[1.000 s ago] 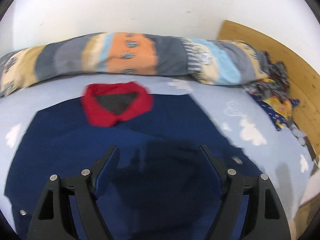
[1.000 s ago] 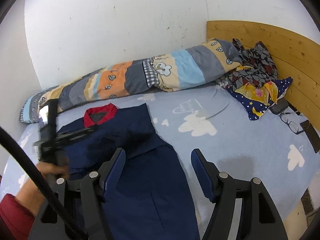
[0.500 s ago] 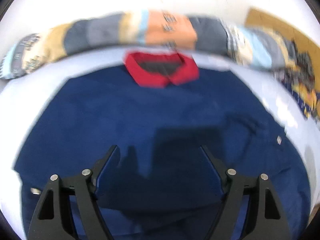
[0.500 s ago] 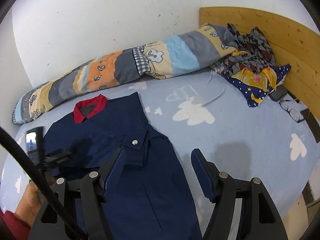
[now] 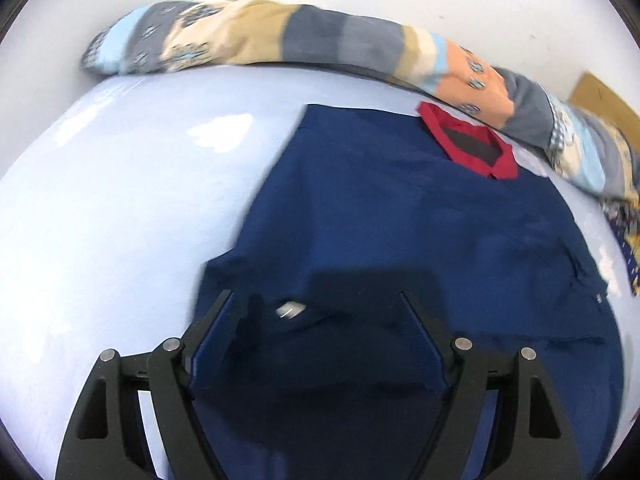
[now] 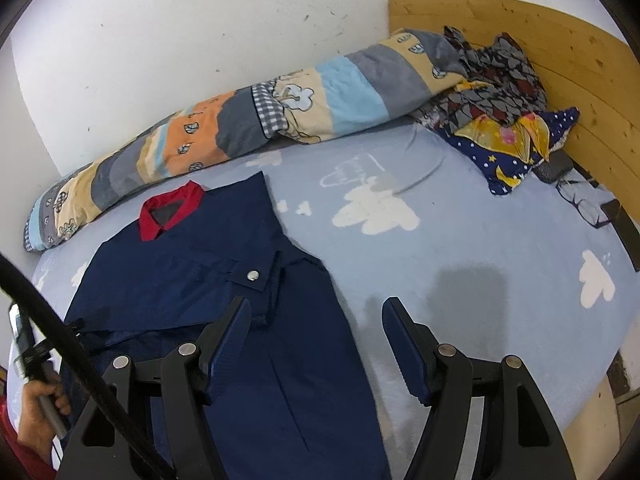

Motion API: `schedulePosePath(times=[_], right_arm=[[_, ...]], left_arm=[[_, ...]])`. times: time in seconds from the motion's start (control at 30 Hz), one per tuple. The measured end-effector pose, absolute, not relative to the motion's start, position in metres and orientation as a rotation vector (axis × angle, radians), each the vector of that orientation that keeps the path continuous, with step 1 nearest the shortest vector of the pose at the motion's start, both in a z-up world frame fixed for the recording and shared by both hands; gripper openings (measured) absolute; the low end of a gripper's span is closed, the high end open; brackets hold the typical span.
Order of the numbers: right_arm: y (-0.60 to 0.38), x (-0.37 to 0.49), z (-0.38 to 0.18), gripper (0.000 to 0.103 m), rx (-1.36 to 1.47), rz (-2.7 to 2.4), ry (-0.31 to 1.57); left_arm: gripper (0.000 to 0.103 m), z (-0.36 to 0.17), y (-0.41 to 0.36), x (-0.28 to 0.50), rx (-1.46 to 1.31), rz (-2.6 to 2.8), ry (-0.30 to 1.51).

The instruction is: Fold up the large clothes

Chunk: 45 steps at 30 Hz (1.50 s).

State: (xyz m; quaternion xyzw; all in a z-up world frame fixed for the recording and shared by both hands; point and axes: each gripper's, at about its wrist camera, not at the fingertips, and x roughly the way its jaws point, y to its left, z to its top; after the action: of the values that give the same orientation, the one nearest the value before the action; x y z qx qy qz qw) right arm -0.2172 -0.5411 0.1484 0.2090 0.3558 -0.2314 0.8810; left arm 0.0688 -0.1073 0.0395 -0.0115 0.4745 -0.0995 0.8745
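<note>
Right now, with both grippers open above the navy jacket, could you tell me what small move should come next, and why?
Probably lower the left gripper onto the folded-in sleeve cuff just below it and close. The navy jacket lies flat on the bed sheet, both grippers are open and empty, and the right gripper sits over the jacket's edge.

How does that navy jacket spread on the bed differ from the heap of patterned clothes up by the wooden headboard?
The navy jacket lies spread flat on the sheet; the patterned clothes sit crumpled in a heap. The jacket is plain dark blue with a red collar; the heap mixes grey and red scales, yellow, and starry blue. The jacket lies just ahead of both tools; the heap lies far off, against the headboard. Both rest on the same cloud-print bed.
</note>
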Motion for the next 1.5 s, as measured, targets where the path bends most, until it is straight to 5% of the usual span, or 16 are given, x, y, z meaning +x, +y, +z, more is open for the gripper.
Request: schedulePosePath(times=[0.53, 1.23, 1.37, 1.43, 1.5], right_arm=[[-0.59, -0.272, 0.034, 0.073, 0.669, -0.29, 1.063], [-0.517, -0.31, 0.006, 0.075, 0.647, -0.199, 1.124], [-0.497, -0.328, 0.005, 0.06, 0.649, -0.142, 1.112], [-0.495, -0.333, 0.003, 0.04, 0.659, -0.133, 1.112], [-0.5, -0.338, 0.001, 0.032, 0.673, -0.145, 1.103]], left_arm=[[0.08, 0.038, 0.055, -0.062, -0.41, -0.179, 1.113], [0.079, 0.006, 0.028, -0.129, -0.361, -0.338, 1.279], [0.039, 0.0, 0.025, -0.154, -0.336, -0.365, 1.303], [0.035, -0.002, 0.024, -0.162, -0.31, -0.364, 1.297], [0.035, -0.004, 0.023, -0.161, -0.312, -0.362, 1.304]])
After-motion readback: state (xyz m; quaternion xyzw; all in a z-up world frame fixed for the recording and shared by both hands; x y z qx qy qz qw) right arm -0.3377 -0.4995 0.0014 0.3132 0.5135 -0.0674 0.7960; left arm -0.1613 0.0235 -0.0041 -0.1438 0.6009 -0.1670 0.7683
